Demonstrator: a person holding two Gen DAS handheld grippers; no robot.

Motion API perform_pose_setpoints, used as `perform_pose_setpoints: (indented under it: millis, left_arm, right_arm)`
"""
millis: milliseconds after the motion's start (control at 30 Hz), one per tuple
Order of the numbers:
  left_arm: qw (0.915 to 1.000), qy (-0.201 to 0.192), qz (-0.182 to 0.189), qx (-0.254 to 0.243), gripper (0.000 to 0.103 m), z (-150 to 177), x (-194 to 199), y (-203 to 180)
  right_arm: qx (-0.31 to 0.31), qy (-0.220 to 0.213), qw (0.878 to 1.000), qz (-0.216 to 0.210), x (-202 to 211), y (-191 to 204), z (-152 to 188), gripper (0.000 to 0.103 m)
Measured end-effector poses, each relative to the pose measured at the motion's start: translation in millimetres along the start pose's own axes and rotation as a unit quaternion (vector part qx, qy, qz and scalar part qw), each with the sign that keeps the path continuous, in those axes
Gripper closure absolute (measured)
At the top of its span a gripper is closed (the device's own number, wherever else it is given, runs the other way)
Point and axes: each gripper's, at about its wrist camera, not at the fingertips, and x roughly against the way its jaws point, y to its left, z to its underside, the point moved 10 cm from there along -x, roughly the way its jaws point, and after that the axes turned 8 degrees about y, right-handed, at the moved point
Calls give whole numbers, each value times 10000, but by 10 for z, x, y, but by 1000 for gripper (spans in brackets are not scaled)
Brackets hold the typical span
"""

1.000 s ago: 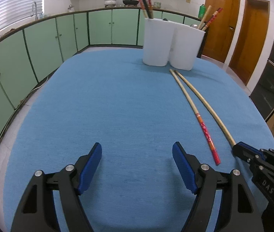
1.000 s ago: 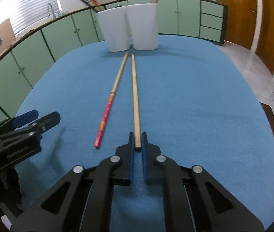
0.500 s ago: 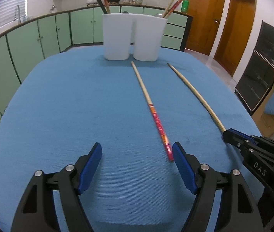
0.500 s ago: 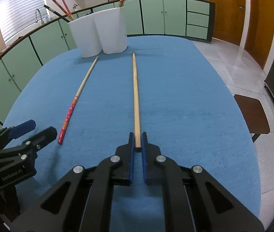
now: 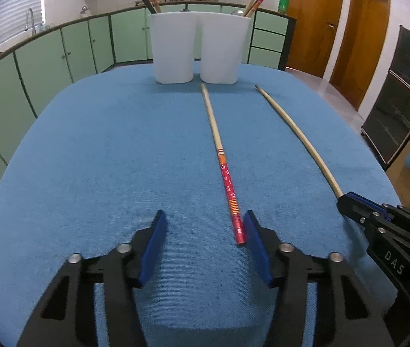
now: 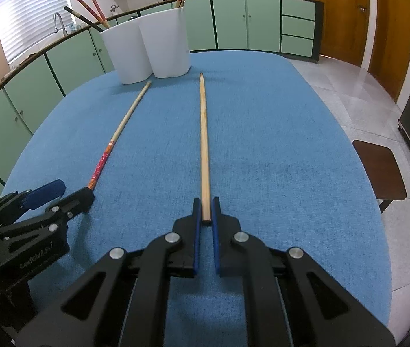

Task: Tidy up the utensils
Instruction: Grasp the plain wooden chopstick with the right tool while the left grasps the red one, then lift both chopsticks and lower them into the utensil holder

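Right hand-held gripper pinching plain wooden chopstick. Left hand-held gripper spread, jaws just been closing, red-patterned chopstick end between them, unclamped.

Both tongs are black plastic frames with triangular cut-outs, silver round screws at the pivots and flat blue pads inside the fingers. The right tongs carry white "DAS" lettering on the side; the left tongs bear a faint white printed line, unreadable.

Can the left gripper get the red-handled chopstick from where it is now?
Probably yes. The chopstick's red end already lies between the left gripper's jaws, which have just been closing, beside the right-hand pad; nothing blocks it.
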Motion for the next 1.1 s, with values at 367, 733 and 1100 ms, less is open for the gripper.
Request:
perform_pose_setpoints:
  millis: [367, 733, 1100]
  left_arm:
    - [10000, -17, -21, 73, 96, 0, 6, 63]
    - [9999, -67, 61, 48, 97, -15, 33, 47]
    - [9984, -544, 110, -56, 97, -139, 538, 112]
  right_arm:
    - [22, 4, 10000, 25, -4, 1, 1, 96]
    - [133, -48, 9997, 194, 10, 9, -3, 97]
    - [219, -483, 9986, 69, 348, 77, -135, 97]
